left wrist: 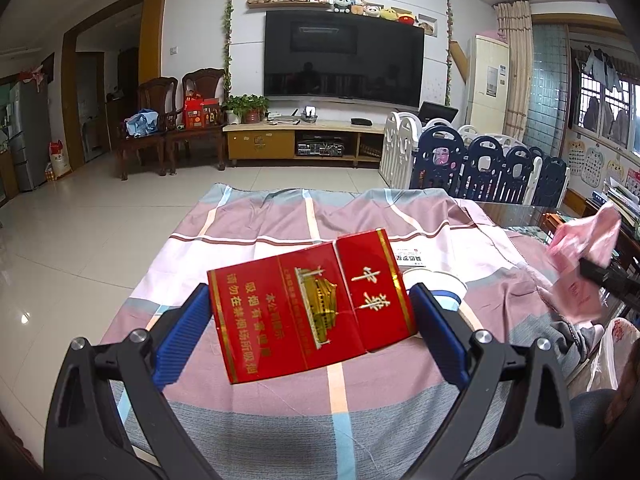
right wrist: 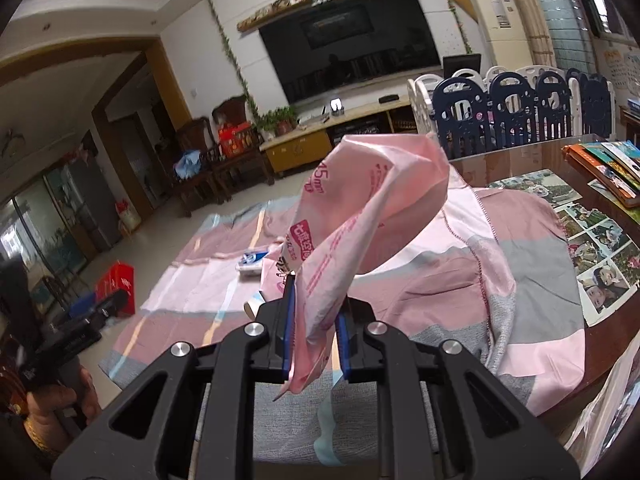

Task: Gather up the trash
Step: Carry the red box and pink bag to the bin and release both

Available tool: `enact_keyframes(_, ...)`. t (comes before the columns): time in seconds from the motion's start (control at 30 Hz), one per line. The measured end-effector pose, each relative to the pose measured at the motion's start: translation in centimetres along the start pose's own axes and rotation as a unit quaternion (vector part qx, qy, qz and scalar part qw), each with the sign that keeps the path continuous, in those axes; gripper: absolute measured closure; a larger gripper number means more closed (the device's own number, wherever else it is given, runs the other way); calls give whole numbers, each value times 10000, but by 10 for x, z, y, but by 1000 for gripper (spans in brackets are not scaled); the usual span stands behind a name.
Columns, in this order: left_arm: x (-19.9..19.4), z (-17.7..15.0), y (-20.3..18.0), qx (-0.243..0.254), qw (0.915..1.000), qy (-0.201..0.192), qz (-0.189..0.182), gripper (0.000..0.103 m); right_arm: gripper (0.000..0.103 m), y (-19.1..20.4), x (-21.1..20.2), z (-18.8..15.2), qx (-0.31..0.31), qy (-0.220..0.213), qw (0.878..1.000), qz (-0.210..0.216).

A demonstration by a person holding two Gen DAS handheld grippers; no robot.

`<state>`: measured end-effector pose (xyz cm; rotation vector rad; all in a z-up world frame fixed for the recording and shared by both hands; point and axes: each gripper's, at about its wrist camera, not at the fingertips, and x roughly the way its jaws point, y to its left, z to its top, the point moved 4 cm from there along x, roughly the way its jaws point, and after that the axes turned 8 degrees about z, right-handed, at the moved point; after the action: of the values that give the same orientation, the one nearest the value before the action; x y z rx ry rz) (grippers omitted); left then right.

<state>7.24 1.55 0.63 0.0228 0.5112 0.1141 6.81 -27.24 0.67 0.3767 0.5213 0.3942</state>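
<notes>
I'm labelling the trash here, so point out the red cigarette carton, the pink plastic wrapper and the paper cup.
red cigarette carton (left wrist: 312,304): left wrist view, middle of its printed face.
pink plastic wrapper (right wrist: 360,208): right wrist view, its upper crumpled fold.
paper cup (left wrist: 436,282): left wrist view, white rim.

Two black hand-held tools with blue pads

The left tool (left wrist: 310,312) has black angular arms with triangular cut-outs, round silver screws at the joints, and ribbed blue fingers (left wrist: 182,334). The right tool (right wrist: 316,312) is built the same, with narrow blue pads (right wrist: 289,320) beside its silver screws. Below the left tool, a hand (right wrist: 60,404) wears a gold bracelet (right wrist: 38,436).
</notes>
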Motion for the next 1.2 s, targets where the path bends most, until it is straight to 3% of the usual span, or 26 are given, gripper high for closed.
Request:
enact_keyframes(0.17, -1, -1, -1, 74, 10000, -24, -29, 6, 83, -34, -76, 8, 142, -517, 9980, -347)
enact_keyframes(0.33, -4, -3, -10, 119, 9995, -38, -297, 6, 78, -111, -179, -7, 153, -679, 9852, -1565)
enact_keyframes(0.37, -7, -3, -18, 88, 9985, -29, -545, 6, 67, -123, -188, -14, 222, -623, 9824, -1744)
enact_keyframes(0.4, -10, -2, -27, 102, 9972, -25, -745, 6, 42, -143, -200, -26, 312, -407, 9771, -2067)
enact_keyframes(0.43, -14, -1, -40, 176, 9956, -42, -918, 6, 29, -157, -205, -37, 375, -175, 9718, -2323)
enact_keyframes(0.47, -24, 2, -63, 313, 9928, -79, -1150, 6, 22, -170, -211, -47, 453, 7, 9661, -2542)
enact_keyframes(0.5, -31, 4, -80, 382, 9902, -95, -1344, 6, 22, -182, -223, -56, 566, 59, 9588, -2784)
enact_keyframes(0.57, -55, 9, -129, 489, 9792, -112, -1966, 6, 22, -187, -252, -60, 727, -354, 9484, -3067)
enact_keyframes(0.63, -81, 12, -182, 641, 9635, -58, -2599, 6, 18, -184, -293, -56, 928, -1157, 9326, -3289)
enact_keyframes(0.73, -126, 6, -279, 1097, 9295, 91, -3521, 6, 16, -174, -330, -41, 1045, -1974, 9172, -3300)
enact_keyframes(0.83, -154, -9, -349, 1439, 9001, 327, -4098, 5, 15, -152, -348, -19, 804, -2453, 9115, -3201)
enact_keyframes(0.87, -159, -17, -372, 1571, 8866, 574, -4312, 5, 11, -146, -351, -14, 720, -2550, 9109, -3164)
enact_keyframes(0.9, -159, -26, -391, 1745, 8784, 875, -4362, 5, 8, -140, -351, -9, 632, -2590, 9118, -3122)
enact_keyframes(0.93, -158, -35, -400, 1870, 8776, 1043, -4290, 5, 8, -137, -345, -4, 592, -2554, 9151, -3064)
enact_keyframes(1.03, -141, -45, -393, 1891, 8956, 1110, -3872, 5, 8, -129, -326, -7, 496, -2285, 9322, -2762)
enact_keyframes(1.2, -97, -20, -295, 958, 9165, 1097, -3726, 5, 8, -112, -272, -29, 390, -1650, 9564, -2377)
